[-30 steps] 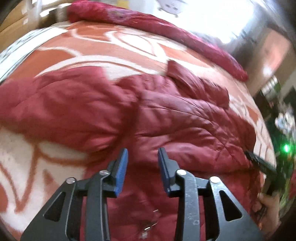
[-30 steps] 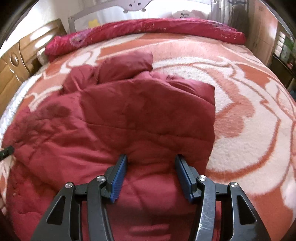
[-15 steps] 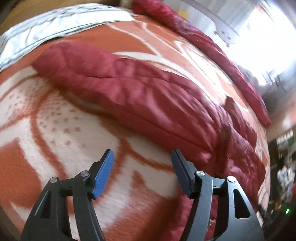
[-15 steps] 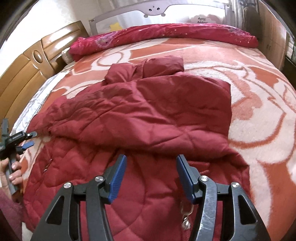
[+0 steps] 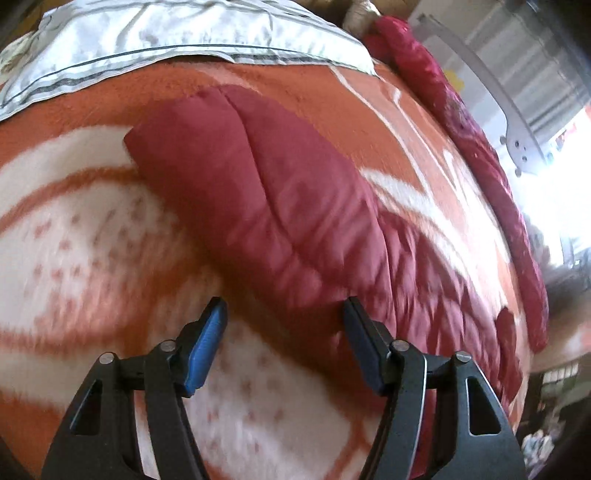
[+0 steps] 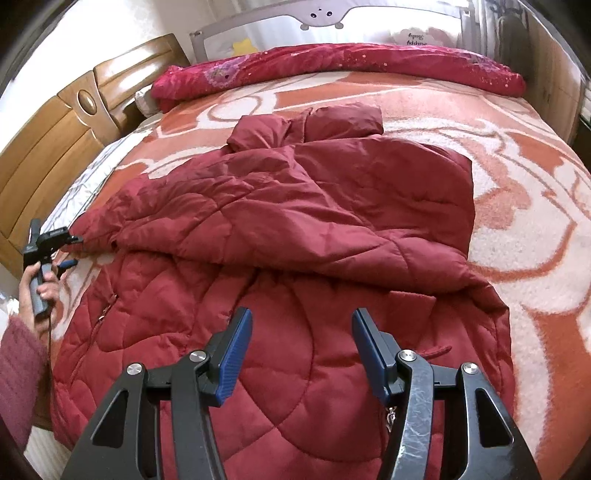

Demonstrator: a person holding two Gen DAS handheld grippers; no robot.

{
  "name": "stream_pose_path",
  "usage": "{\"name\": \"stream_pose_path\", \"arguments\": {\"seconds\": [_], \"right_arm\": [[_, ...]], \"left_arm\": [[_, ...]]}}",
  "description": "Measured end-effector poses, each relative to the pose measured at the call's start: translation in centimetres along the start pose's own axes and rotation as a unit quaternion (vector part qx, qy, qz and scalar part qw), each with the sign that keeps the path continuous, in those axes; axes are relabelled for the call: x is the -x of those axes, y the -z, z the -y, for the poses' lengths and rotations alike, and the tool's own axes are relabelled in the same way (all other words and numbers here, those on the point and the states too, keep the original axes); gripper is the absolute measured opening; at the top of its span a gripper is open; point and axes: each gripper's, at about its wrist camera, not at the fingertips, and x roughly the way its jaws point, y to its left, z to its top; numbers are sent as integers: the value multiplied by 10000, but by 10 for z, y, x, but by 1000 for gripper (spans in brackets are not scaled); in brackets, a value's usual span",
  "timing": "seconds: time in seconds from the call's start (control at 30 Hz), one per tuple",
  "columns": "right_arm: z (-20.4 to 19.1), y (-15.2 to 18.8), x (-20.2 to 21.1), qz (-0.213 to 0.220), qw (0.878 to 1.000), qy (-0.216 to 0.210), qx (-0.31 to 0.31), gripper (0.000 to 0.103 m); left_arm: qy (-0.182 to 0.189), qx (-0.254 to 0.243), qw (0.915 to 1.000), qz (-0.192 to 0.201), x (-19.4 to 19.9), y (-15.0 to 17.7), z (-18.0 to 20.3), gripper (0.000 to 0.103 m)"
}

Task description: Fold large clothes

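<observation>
A dark red quilted coat [image 6: 295, 229] lies spread on the bed, its right sleeve folded across the body and its hood at the far end. In the left wrist view its other sleeve [image 5: 266, 199] stretches out over the blanket. My left gripper [image 5: 284, 314] is open, its jaws at either side of the sleeve's near edge; it also shows at the coat's left side in the right wrist view [image 6: 70, 251]. My right gripper [image 6: 301, 325] is open and empty above the coat's lower part.
The bed carries an orange and white blanket [image 6: 517, 229]. A rolled red quilt [image 6: 332, 62] lies along the far edge before a grey bed rail [image 6: 325, 18]. A wooden headboard [image 6: 55, 140] stands at the left. A white sheet [image 5: 166, 40] edges the blanket.
My left gripper opened wider and swung left from the coat's body to the outstretched sleeve. My right gripper drew back from the folded part, so more of the coat shows.
</observation>
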Motion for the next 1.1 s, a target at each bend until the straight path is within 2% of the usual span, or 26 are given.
{"name": "stream_pose_path", "arguments": {"seconds": [0.07, 0.2, 0.27, 0.3, 0.33, 0.4, 0.57, 0.67, 0.87, 1.0, 1.1], "right_arm": [[0, 1, 1, -4, 10000, -3, 17, 57], [-1, 3, 3, -19, 10000, -3, 21, 57], [-1, 4, 5, -4, 10000, -16, 5, 57], [-1, 5, 6, 11, 10000, -27, -3, 57], [0, 5, 7, 21, 10000, -33, -8, 57], [1, 4, 9, 50, 10000, -67, -22, 57], [8, 3, 11, 91, 9998, -113, -149, 57], [11, 3, 9, 72, 9995, -178, -253, 57], [16, 5, 11, 96, 9985, -318, -435, 57], [23, 5, 15, 150, 9975, -371, -577, 57], [31, 3, 15, 167, 9960, -438, -760, 57]], "left_arm": [[39, 170, 9998, 31, -5, -9, -4, 69], [-143, 281, 9994, 117, -11, -25, -6, 67], [-358, 106, 9991, 212, -6, -22, -1, 45], [-377, 47, 9990, 219, -5, -23, 2, 28], [-327, 10, 9992, 209, -3, -21, 4, 17], [-276, -56, 9992, 271, 5, -20, 7, 11], [20, -715, 9951, 677, 51, -2, 38, 8], [327, -1254, 9874, 911, 83, 21, 68, 8], [943, -1928, 9722, 940, 109, 60, 126, 8], [1412, -2303, 9590, 863, 120, 93, 160, 8], [1557, -2658, 9481, 793, 122, 118, 188, 8]]}}
